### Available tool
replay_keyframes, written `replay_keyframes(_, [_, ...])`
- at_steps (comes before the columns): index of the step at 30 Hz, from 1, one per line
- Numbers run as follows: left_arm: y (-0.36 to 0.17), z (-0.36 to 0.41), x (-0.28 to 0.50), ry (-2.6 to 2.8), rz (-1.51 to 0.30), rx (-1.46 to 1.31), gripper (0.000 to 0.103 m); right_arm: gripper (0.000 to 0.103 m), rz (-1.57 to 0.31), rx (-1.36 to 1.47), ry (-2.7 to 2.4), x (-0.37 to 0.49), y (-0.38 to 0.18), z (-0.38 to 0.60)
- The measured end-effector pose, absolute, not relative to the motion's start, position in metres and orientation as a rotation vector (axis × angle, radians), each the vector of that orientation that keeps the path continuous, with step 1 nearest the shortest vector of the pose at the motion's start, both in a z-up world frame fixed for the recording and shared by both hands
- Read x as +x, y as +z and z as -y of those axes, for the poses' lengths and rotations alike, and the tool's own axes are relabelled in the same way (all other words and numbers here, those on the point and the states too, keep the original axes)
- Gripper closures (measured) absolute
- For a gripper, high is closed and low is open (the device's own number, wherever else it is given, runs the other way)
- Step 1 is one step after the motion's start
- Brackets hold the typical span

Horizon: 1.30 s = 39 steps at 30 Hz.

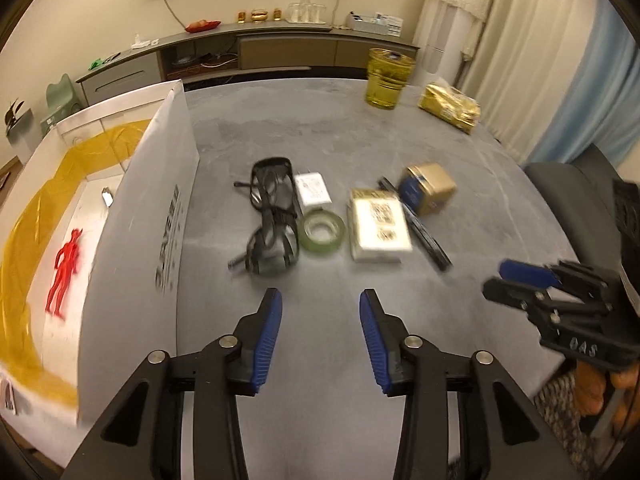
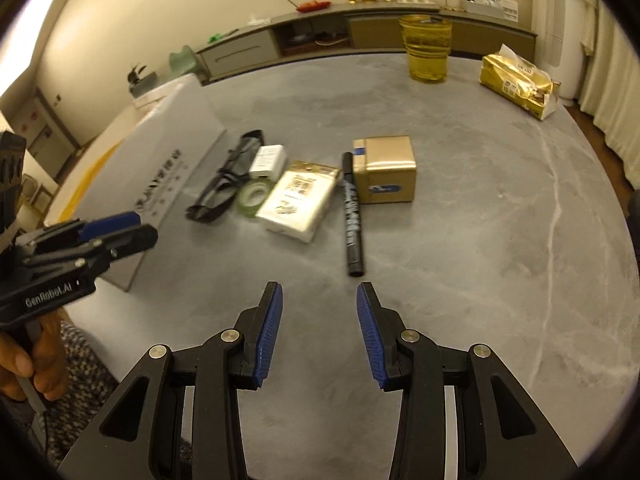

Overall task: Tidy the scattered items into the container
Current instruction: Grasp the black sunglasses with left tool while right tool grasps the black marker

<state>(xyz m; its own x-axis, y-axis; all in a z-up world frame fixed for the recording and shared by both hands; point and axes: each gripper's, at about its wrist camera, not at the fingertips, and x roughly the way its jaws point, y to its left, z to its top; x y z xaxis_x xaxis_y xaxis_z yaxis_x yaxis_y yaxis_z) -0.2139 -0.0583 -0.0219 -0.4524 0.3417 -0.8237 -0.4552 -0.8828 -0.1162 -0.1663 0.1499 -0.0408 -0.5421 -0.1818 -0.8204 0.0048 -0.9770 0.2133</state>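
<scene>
Both grippers empty and hovering over the grey table (image 2: 480,240), stuff not yet packed.

Biggest thing here is the white cardboard box (image 1: 132,216) on the left edge of the table, flap up, with yellow plastic (image 1: 32,216) and a little red figure (image 1: 64,276) inside it. Then the two tools: left gripper (image 1: 320,320) has its jaws spread wide with nothing between them, same deal for the right gripper (image 2: 319,316), released and holding nothing. The loose bits sit in a row mid-table, just right of the box: gold box (image 2: 386,170), white tissue pack (image 2: 298,204) beside it, black glasses (image 1: 270,220) closest to the box, black marker (image 2: 352,216) between the pack and the gold box, white charger (image 1: 314,188), and the green tape roll (image 1: 322,234) touching the glasses. A yellow cup (image 2: 426,50) and a gold packet (image 2: 518,84) sit at the far edge, well apart.
</scene>
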Motion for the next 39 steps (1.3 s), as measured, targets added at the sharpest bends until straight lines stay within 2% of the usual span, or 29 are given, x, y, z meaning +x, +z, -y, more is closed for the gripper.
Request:
replay_keyframes(4, [-0.036,0.049,-0.253,2.379,-0.16,-1.3,0.055,0.062,0.157,1.484,-2.645,-0.195,-0.052,-0.146])
replay_keyframes(8, [-0.054,0.046,-0.289,2.421,-0.116,-1.338,0.055,0.062,0.04,1.511,-2.64,-0.223,-0.07,-0.143])
replay_keyframes(15, [-0.09,0.038,-0.323,2.414,-0.104,-1.419,0.055,0.062,-0.039,1.57,-2.605,-0.244,-0.096,-0.146])
replay_keyframes(16, [-0.095,0.039,-0.326,2.413,-0.087,-1.426,0.053,0.063,-0.051,1.569,-2.608,-0.245,-0.096,-0.146])
replay_keyframes(17, [-0.096,0.042,-0.327,2.419,-0.046,-1.402,0.053,0.074,-0.063,1.56,-2.614,-0.246,-0.096,-0.147])
replay_keyframes(18, [-0.099,0.043,-0.33,2.415,-0.034,-1.404,0.054,0.082,-0.063,1.555,-2.616,-0.247,-0.096,-0.148])
replay_keyframes(19, [-0.1,0.042,-0.332,2.408,-0.037,-1.402,0.064,0.089,-0.046,1.554,-2.613,-0.247,-0.096,-0.149])
replay_keyframes(21, [-0.098,0.04,-0.332,2.394,-0.058,-1.383,0.069,0.089,0.009,1.555,-2.599,-0.249,-0.095,-0.152])
replay_keyframes(29, [-0.078,0.053,-0.309,2.406,-0.012,-1.331,0.069,0.09,0.189,1.486,-2.597,-0.233,-0.076,-0.154])
replay_keyframes(39, [-0.05,0.076,-0.253,2.37,0.036,-1.295,0.069,0.089,0.234,1.413,-2.631,-0.199,-0.053,-0.141])
